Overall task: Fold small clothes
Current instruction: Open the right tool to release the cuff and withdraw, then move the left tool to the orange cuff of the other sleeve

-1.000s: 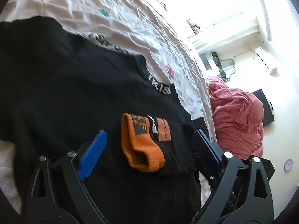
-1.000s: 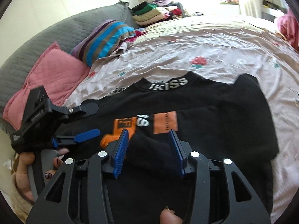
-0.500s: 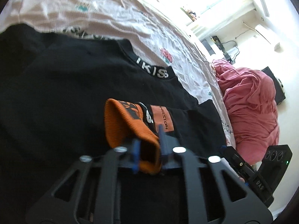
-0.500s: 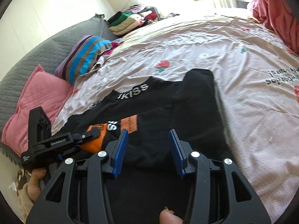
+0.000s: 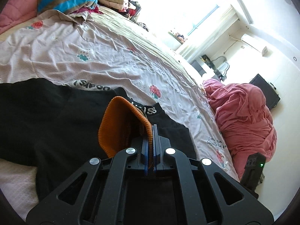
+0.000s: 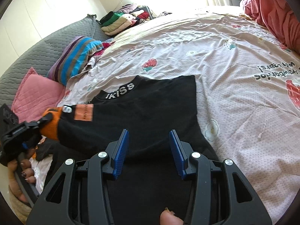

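Orange cuff (image 5: 120,125) clamped in our left gripper (image 5: 149,131), right gripper (image 6: 149,150) jaws apart: we should lay the sleeve (image 6: 78,129) flat across the black top (image 6: 150,103).

Strong daylight, window (image 5: 204,16) blown out; fisheye edges warped, dark.

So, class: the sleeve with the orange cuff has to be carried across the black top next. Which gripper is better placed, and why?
Left. The left gripper is already shut on the orange cuff, lifting it. The right gripper hangs open over the black top, holding nothing.
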`<move>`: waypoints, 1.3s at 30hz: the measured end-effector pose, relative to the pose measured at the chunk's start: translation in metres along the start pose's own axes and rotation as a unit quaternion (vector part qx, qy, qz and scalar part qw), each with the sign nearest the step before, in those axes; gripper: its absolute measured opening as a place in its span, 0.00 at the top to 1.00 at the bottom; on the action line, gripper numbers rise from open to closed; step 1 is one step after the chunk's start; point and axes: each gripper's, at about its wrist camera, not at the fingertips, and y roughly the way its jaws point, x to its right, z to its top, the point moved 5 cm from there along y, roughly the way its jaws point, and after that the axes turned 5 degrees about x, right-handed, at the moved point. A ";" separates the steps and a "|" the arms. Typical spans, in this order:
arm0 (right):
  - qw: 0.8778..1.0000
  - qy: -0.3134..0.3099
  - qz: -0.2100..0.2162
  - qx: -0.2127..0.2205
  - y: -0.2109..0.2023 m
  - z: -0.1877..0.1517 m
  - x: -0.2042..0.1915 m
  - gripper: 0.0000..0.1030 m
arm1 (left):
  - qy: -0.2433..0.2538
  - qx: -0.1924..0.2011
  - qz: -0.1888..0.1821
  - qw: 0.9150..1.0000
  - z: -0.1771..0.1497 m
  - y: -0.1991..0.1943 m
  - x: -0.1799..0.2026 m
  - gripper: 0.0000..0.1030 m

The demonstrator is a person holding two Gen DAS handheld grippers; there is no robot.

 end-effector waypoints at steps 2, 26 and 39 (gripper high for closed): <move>1.000 -0.003 -0.012 0.000 0.002 0.000 0.003 0.58 | -0.003 0.000 0.002 1.000 0.000 -0.003 -0.004 1.00; 0.996 -0.080 -0.048 -0.018 0.025 0.004 -0.012 0.58 | 0.054 -0.026 0.075 0.995 -0.019 0.009 -0.011 0.91; 0.987 -0.102 -0.089 -0.089 0.058 -0.022 0.000 0.46 | 0.038 -0.115 0.100 0.988 -0.062 0.038 -0.035 0.75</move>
